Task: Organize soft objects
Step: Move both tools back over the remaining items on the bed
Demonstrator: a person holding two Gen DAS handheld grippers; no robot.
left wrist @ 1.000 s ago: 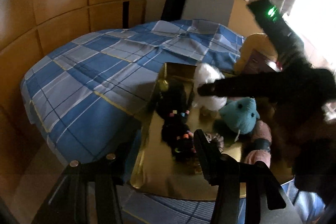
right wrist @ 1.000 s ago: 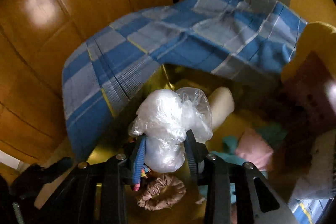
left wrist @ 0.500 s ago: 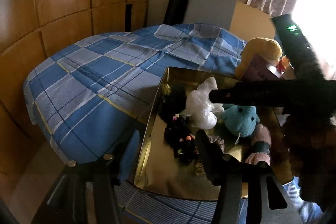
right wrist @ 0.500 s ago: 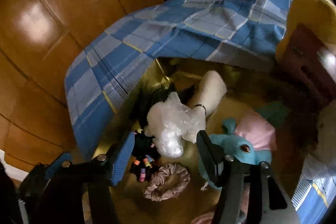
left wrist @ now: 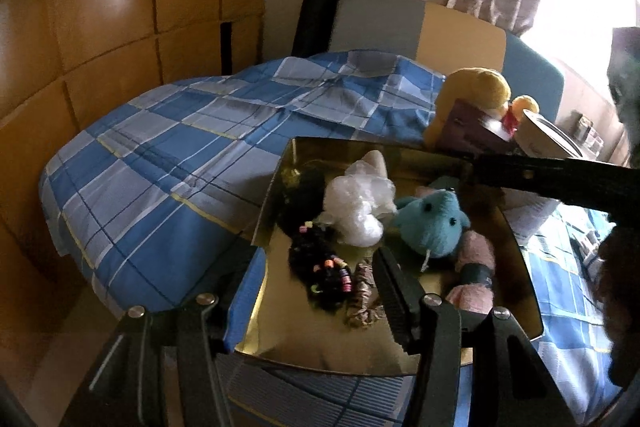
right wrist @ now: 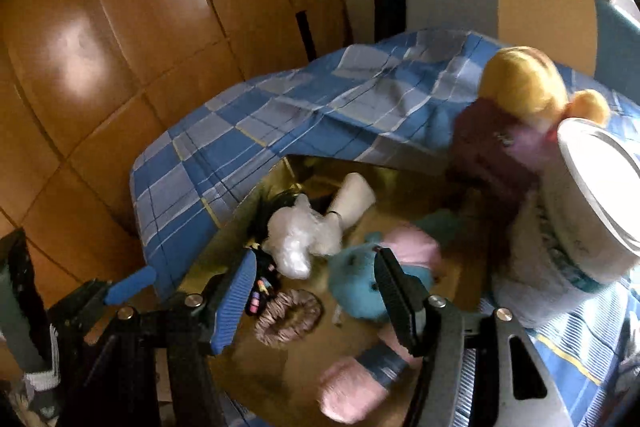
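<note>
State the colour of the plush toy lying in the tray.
Teal blue plush toy; clearest in the left wrist view.

Right gripper (right wrist: 314,289) open above gold tray (right wrist: 404,175), empty. In tray: white plastic bag (right wrist: 298,239), teal plush (right wrist: 356,287), scrunchie (right wrist: 288,317), pink yarn (right wrist: 352,389). Tray on checked bedspread (right wrist: 256,143).

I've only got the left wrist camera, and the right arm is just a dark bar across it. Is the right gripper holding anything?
Observer: No. The right gripper is open and empty, with its fingers over the gold tray.
Operator: What's under it?
Observer: A brown scrunchie lies in full view on the tray, low between the fingers, next to the teal plush.
</note>
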